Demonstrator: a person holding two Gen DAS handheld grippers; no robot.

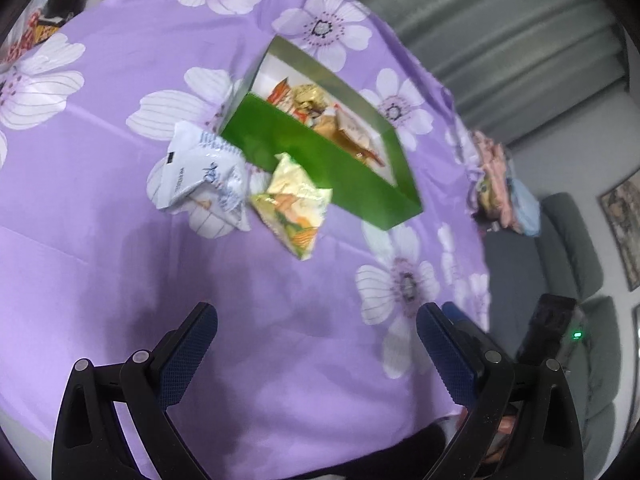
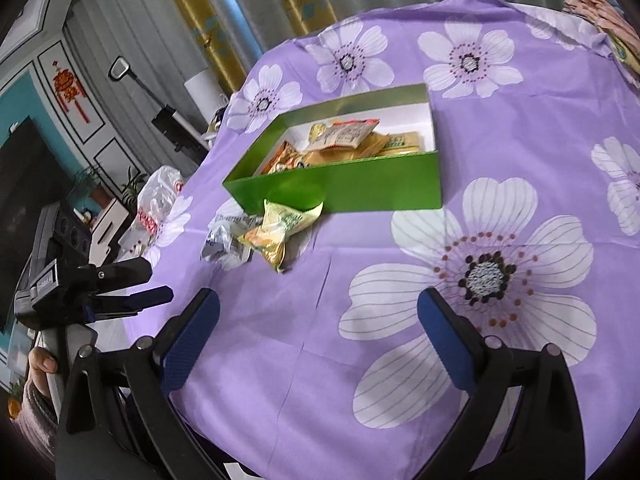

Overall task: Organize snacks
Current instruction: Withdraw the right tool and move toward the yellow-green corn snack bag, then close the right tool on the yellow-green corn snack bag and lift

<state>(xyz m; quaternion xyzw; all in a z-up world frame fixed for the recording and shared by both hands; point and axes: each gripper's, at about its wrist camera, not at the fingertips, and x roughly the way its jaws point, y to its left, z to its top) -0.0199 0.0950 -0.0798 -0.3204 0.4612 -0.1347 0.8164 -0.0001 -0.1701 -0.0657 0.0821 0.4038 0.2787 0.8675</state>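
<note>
A green box (image 1: 320, 160) (image 2: 344, 188) with a white inside stands on the purple flowered tablecloth and holds several snack packets (image 1: 320, 108) (image 2: 348, 140). Just in front of it lie a yellow snack packet (image 1: 294, 204) (image 2: 276, 232) and a white-and-blue snack packet (image 1: 200, 172) (image 2: 224, 236), touching each other. My left gripper (image 1: 316, 332) is open above the cloth, well short of the packets, with nothing between its fingers. My right gripper (image 2: 318, 320) is also open and empty, nearer the table's edge. The left gripper (image 2: 132, 296) shows at the left of the right wrist view.
A pile of pink and blue items (image 1: 500, 184) (image 2: 608, 20) sits at the table's far corner. A white plastic bag (image 2: 160, 200) lies at the left edge. A grey sofa (image 1: 560, 248) stands beside the table. Curtains and a cabinet are behind.
</note>
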